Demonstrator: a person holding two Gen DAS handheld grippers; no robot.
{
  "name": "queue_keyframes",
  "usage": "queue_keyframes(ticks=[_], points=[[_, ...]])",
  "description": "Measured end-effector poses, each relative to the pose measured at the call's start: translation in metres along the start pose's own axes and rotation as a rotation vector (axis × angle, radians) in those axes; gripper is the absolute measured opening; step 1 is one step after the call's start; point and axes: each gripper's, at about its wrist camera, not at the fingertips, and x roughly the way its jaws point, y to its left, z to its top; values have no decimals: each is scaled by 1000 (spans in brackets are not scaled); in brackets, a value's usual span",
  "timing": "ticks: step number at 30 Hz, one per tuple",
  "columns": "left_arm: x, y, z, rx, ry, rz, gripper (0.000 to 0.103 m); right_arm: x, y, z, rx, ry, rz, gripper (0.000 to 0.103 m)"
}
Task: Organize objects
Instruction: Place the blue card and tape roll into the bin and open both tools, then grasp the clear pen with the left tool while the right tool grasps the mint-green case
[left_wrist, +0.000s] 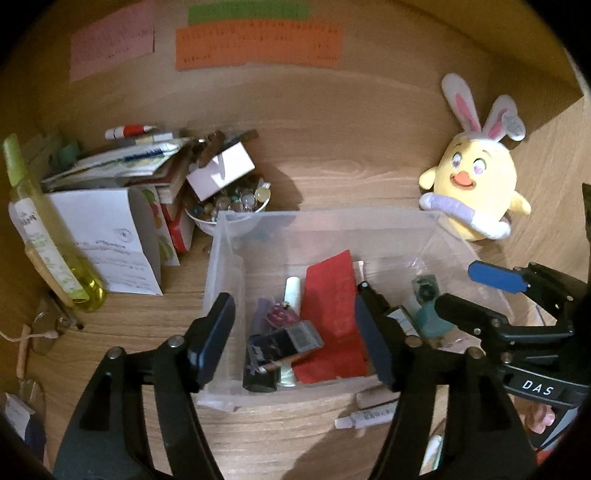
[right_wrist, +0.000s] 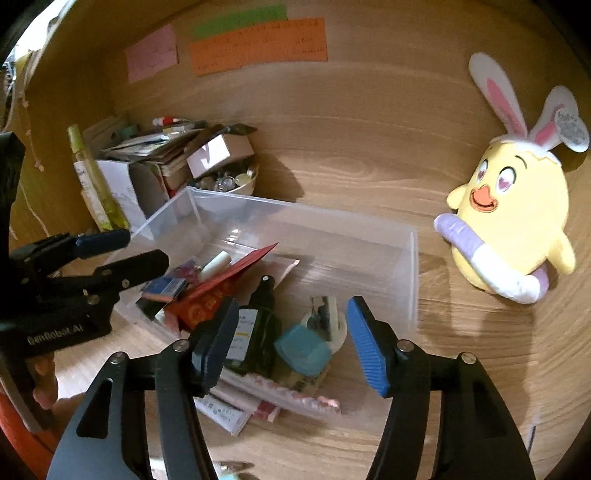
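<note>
The clear plastic bin (left_wrist: 229, 258) sits on the wooden bench (left_wrist: 332, 177), holding a red envelope (left_wrist: 332, 306), a dark bottle (right_wrist: 258, 325) and a teal case (right_wrist: 303, 349). Both the left tongs (left_wrist: 291, 343) and right tongs (right_wrist: 291, 347) hang open and empty above the bin. A yellow plush chick (right_wrist: 517, 221) stands right of the bin.

Home desk nook, wood-grain surface and back panel.
Coloured notes (left_wrist: 258, 46) stuck on the back panel; yellow plush chick (right_wrist: 513, 221) with bunny ears; messy pile of papers (left_wrist: 122, 162) and cartons; bowl of beads (left_wrist: 231, 206); spray bottle (left_wrist: 44, 229); clear bin (right_wrist: 369, 240) holding small cosmetics and stationery. Personal clutter, warm dim lighting.
</note>
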Motion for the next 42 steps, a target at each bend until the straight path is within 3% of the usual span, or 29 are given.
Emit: queue_keyframes(ticks=[3,10,19,29,33,39,42], points=[[-17,-2,-2,11,-34,5,82,-16,-1,-5,-13,-22,-1,65],[-48,-8,-24,50,-63,10,87,-48,2,-31,-24,-47,2,68],[-58,-8,-66,57,-2,-18,88,-44,23,-93,2,81,81,71],[-55,-9,-110,46,81,-53,86,-32,43,-119,-8,136,82,71],[-53,-15,-120,59,103,-92,74,-30,46,-125,-23,139,72,54],[-47,-35,-131,118,141,-142,66,-36,49,-131,-70,135,48,28],[-42,-44,-134,141,160,-157,60,-37,46,-133,-73,132,41,22]])
